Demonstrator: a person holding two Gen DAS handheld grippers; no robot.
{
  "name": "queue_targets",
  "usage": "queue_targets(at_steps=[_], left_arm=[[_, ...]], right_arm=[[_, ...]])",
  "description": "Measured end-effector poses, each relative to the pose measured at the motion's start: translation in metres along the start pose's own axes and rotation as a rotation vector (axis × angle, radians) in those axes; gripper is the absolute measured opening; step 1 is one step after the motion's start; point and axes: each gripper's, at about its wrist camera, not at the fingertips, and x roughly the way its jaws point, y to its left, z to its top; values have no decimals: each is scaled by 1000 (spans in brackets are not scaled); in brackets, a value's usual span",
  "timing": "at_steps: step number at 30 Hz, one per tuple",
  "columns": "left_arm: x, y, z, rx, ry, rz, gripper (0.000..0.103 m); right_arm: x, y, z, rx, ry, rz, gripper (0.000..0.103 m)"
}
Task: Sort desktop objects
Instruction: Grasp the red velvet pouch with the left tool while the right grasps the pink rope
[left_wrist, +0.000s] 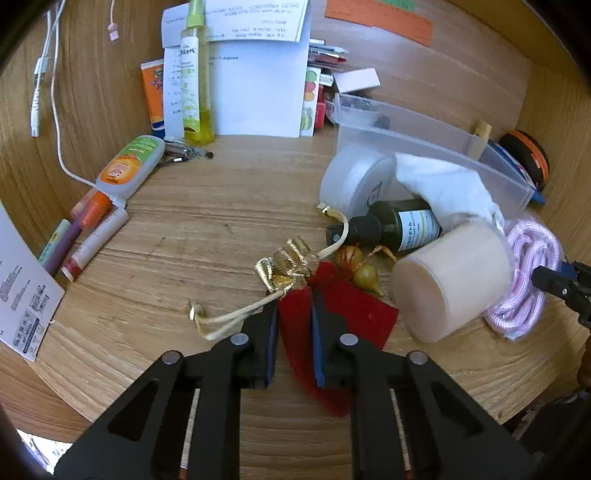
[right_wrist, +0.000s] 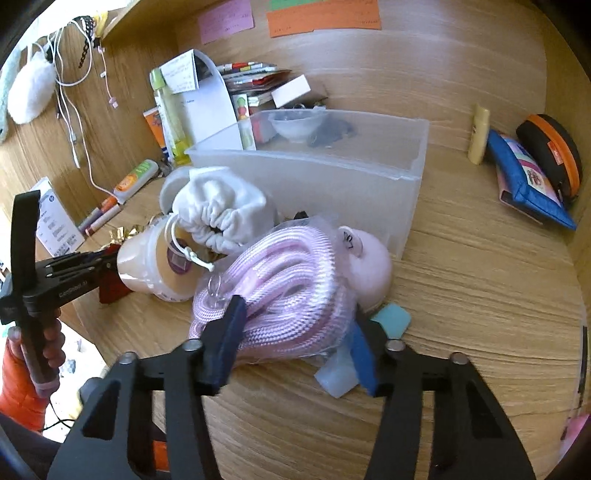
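The left gripper (left_wrist: 294, 314) is clamped on the red pouch (left_wrist: 347, 306) near the desk's (left_wrist: 221, 229) front edge. The right gripper (right_wrist: 295, 332) stands wide, straddling the pink rope (right_wrist: 280, 273) without gripping, near the bin (right_wrist: 314, 177).

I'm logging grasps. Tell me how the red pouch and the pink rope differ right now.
The red pouch is flat, dark red cloth; the pink rope is a bulky pale coil in clear wrap. The left tongs are shut on the pouch; the right tongs stand open around the rope. Both lie on the wooden desk.
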Motion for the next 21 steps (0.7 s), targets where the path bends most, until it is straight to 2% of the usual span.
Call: queue_targets(at_steps=[4,9,21], left_arm=[[-5,1,2,1,-22,-4,13],[-15,-1,7,0,-60,-5,12],[-41,-3,29,-2,-143,-5,12]], right_arm=[[-6,-7,3,23,-18,25,28],[-12,-7,7,23,-42,30,23],[-36,-4,24,-27,-99,-6,20]])
